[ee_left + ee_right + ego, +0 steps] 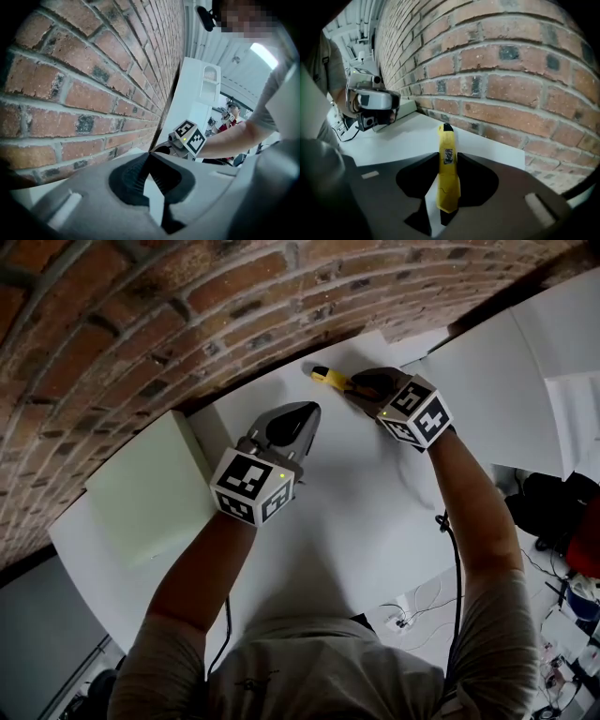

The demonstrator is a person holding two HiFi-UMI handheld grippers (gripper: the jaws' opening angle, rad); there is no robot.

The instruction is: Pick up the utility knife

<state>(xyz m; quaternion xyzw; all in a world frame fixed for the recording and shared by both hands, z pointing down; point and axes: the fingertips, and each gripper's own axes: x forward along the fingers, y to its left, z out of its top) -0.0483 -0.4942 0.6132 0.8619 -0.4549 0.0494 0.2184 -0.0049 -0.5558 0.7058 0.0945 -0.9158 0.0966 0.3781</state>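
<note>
The right hand-held gripper [449,158] is closed on the slim yellow plastic utility knife [448,180] with a black tip. Its dark jaws press the handle from both sides partway along. The utility knife appears to lie on the white table [375,512], close to the red brick wall [141,315]. The hold looks narrow: only the jaw tips touch the smooth handle, so on the lift it may well pivot between them or slide out, one end dropping first. The wall is near, just beyond the black tip, so a forward swing could knock the utility knife against the bricks and twist it loose. The left hand-held gripper [150,157] sits apart from the knife, jaws together with nothing between them, so it offers no support if the knife slips
</note>
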